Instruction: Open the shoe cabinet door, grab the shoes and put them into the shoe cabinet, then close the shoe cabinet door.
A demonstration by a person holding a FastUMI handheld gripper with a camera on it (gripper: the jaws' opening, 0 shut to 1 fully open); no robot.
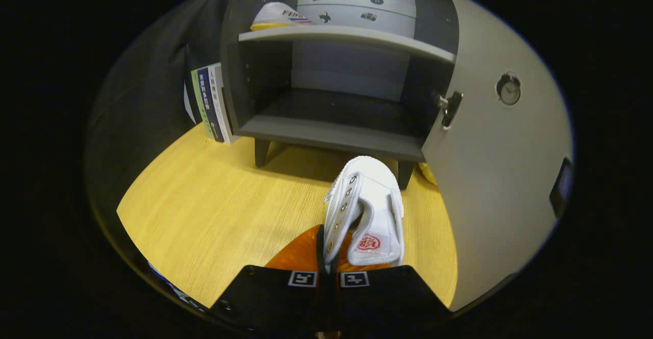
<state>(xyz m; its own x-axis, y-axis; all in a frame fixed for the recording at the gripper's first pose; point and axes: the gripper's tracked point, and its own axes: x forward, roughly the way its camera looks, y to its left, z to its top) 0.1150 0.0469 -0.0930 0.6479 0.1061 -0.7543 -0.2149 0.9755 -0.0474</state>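
Shoe cabinet (336, 135) stands at the far side of your wooden table (204, 211), its door (490, 175) swung wide open to the right so you look straight into both compartments. Starting at the left, a few books (211, 101) stand upright on the table, touching or just beside the cabinet's left wall. Above them, on the upper shelf (347, 35), you can see one white shoe (278, 16) already inside, lying at the shelf's left end with its toe toward you. The lower compartment below that shelf is dark and holds nothing you can make out.

Move your eye to the middle and near — the second white shoe (367, 211) is up off the table, just ahead of your gripper (329, 272), its toe pointing toward the cabinet's lower front edge. Your two fingers are drawn close together with the shoe's side wall, the row of eyelets, pinched between them; both fingers press on it, so the shoe is clamped. An orange part shows directly under the shoe at the fingers, though you cannot tell whether it is the sole.

To the right, the open door carries a round lock (508, 90) near its top and a hinge (450, 108) where it meets the cabinet — a small yellow thing (427, 173) peeks out on the table behind the door's lower corner.
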